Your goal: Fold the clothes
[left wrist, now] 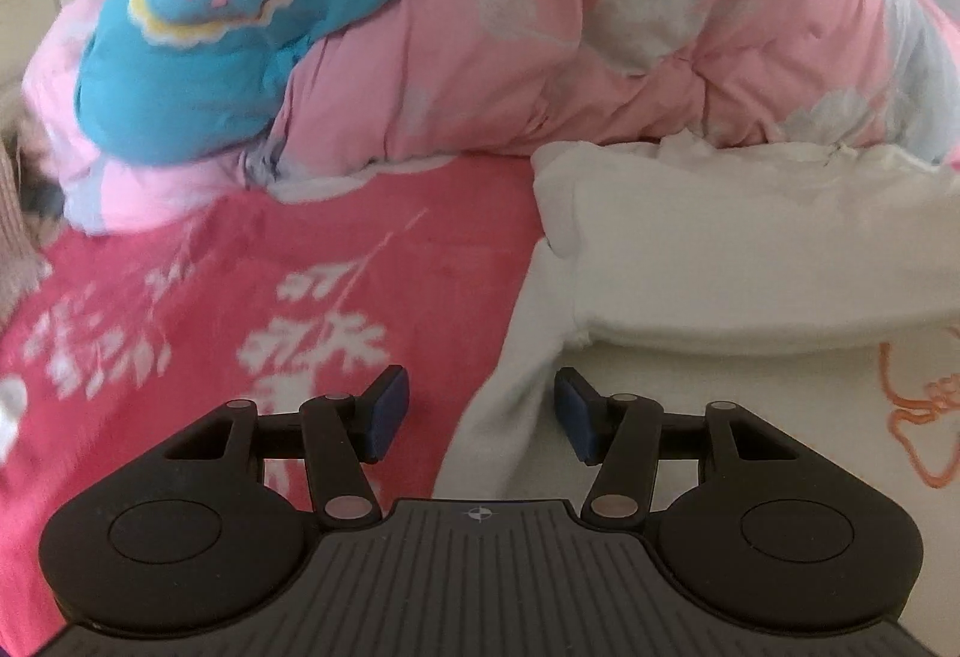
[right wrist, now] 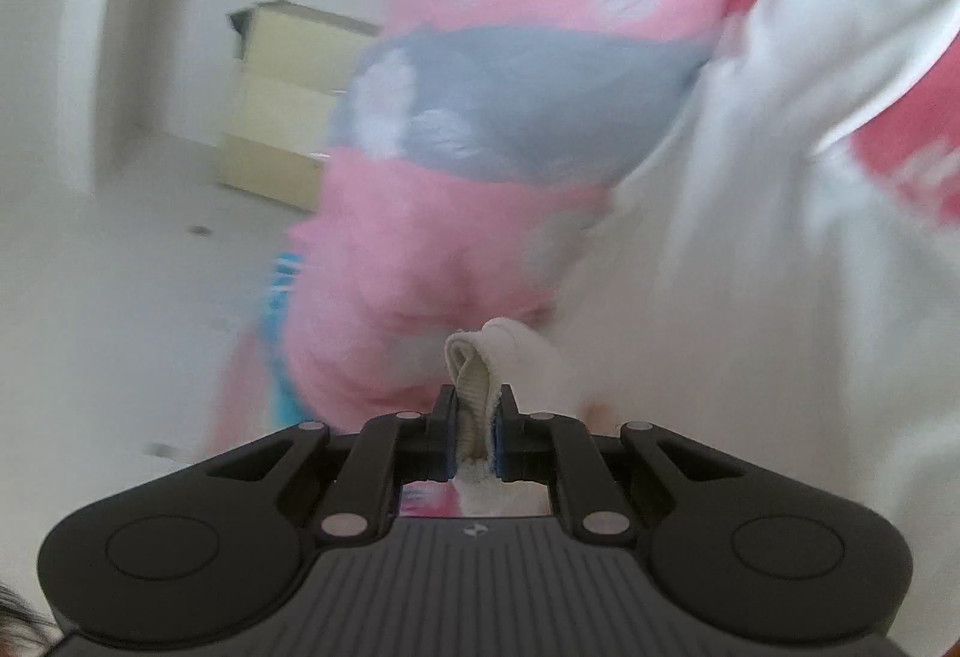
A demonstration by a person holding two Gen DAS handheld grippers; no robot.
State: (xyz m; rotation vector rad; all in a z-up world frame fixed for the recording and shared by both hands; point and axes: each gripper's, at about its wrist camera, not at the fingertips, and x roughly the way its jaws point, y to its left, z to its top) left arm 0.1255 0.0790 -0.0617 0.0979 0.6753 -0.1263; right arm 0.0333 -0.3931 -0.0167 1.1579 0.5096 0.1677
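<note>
We see left gripper (left wrist: 482, 414) jaws wide apart, empty, over white fleece garment (left wrist: 720, 249) edge; right gripper (right wrist: 476, 426) clamped on garment's folded cream hem (right wrist: 474, 375); pink quilt (left wrist: 600, 45) ahead.

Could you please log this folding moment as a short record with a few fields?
surface: red floral blanket
garment: white garment, lying on the blanket with a fold across it
left tool: left tool open, empty, over the garment's left edge
right tool: right tool shut on a ribbed edge of the white garment
background: pink quilt and blue cushion piled behind
image quality: right wrist view blurred
</note>
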